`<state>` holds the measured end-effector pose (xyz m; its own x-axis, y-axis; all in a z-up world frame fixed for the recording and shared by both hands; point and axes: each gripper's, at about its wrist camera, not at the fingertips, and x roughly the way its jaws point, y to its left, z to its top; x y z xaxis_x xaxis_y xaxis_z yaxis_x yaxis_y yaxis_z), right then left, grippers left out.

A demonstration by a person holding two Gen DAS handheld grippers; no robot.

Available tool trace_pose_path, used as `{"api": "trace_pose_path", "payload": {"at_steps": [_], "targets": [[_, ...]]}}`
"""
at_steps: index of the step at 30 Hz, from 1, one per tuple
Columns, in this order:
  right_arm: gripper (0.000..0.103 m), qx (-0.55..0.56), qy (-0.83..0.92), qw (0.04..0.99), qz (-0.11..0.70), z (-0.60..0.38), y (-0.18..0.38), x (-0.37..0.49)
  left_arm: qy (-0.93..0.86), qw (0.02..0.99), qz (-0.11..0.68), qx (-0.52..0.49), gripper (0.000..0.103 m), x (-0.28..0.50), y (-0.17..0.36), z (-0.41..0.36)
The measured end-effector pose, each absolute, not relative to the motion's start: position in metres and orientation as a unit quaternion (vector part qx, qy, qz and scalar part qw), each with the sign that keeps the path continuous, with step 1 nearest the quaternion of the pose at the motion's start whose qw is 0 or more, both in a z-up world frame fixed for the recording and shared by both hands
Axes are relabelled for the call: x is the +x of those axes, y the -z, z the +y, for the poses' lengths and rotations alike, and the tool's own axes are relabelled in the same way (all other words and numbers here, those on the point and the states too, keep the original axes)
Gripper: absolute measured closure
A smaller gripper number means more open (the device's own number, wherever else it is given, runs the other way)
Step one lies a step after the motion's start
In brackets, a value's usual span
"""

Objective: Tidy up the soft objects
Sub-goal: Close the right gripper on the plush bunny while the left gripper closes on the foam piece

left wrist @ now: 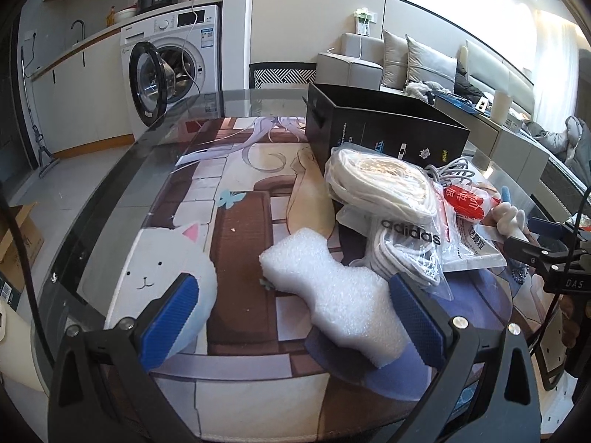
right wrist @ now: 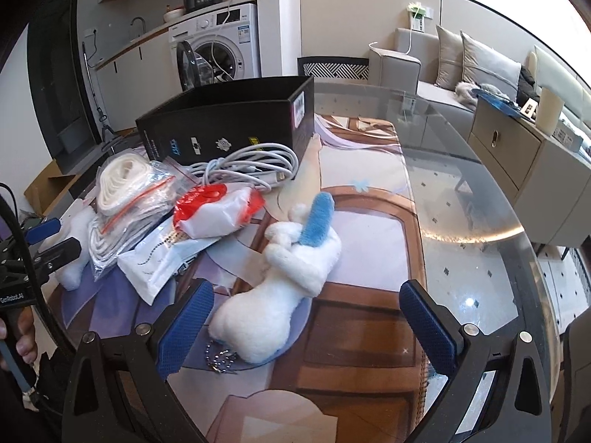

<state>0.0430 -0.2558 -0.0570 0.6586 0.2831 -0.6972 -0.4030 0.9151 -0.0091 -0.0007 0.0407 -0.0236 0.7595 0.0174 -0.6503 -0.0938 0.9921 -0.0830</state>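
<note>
A white foam piece (left wrist: 332,291) lies on the printed mat, between the blue pads of my open left gripper (left wrist: 295,317), nearer the right pad. A white plush toy with a blue part (right wrist: 291,273) lies on the mat between the pads of my open right gripper (right wrist: 306,328). Behind them is a pile: a bagged white band roll (left wrist: 384,181), a bag of Adidas socks (left wrist: 402,251), a red and white pouch (right wrist: 218,210), a white packet (right wrist: 159,262) and a coiled white cable (right wrist: 251,166). An open black box (right wrist: 225,125) stands behind the pile.
The round glass table (right wrist: 461,199) carries a printed mat (left wrist: 236,199). A patterned chair (left wrist: 282,74) stands at the far edge. A washing machine (left wrist: 177,59) with its door open stands at the back left, a sofa (right wrist: 424,70) and a cabinet (right wrist: 517,155) at the right.
</note>
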Motion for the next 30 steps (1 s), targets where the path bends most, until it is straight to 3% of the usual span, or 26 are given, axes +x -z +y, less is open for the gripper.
{"api": "trace_pose_path", "payload": {"at_steps": [10, 14, 17, 18, 22, 25, 30], "targets": [[0.025, -0.096, -0.196, 0.903, 0.37, -0.246, 0.057, 0.052, -0.02, 0.935, 0.35, -0.061, 0.002, 0.002, 0.024, 0.038], [0.041, -0.093, -0.203, 0.903, 0.368, -0.244, 0.055, 0.05, 0.001, 0.932, 0.356, -0.066, 0.019, 0.004, 0.024, 0.035], [0.048, -0.094, -0.205, 0.903, 0.366, -0.244, 0.055, 0.048, 0.022, 0.931, 0.357, -0.077, 0.038, 0.003, 0.024, 0.034], [0.05, -0.095, -0.206, 0.903, 0.365, -0.244, 0.055, 0.047, 0.026, 0.93, 0.358, -0.08, 0.039, 0.003, 0.024, 0.035], [0.058, -0.092, -0.212, 0.904, 0.361, -0.246, 0.055, 0.042, 0.043, 0.93, 0.355, -0.087, 0.061, 0.001, 0.023, 0.034], [0.069, -0.09, -0.214, 0.905, 0.356, -0.247, 0.055, 0.038, 0.04, 0.931, 0.352, -0.084, 0.063, 0.001, 0.022, 0.034], [0.069, -0.083, -0.216, 0.908, 0.349, -0.252, 0.054, 0.035, 0.037, 0.934, 0.343, -0.089, 0.064, -0.001, 0.019, 0.037]]}}
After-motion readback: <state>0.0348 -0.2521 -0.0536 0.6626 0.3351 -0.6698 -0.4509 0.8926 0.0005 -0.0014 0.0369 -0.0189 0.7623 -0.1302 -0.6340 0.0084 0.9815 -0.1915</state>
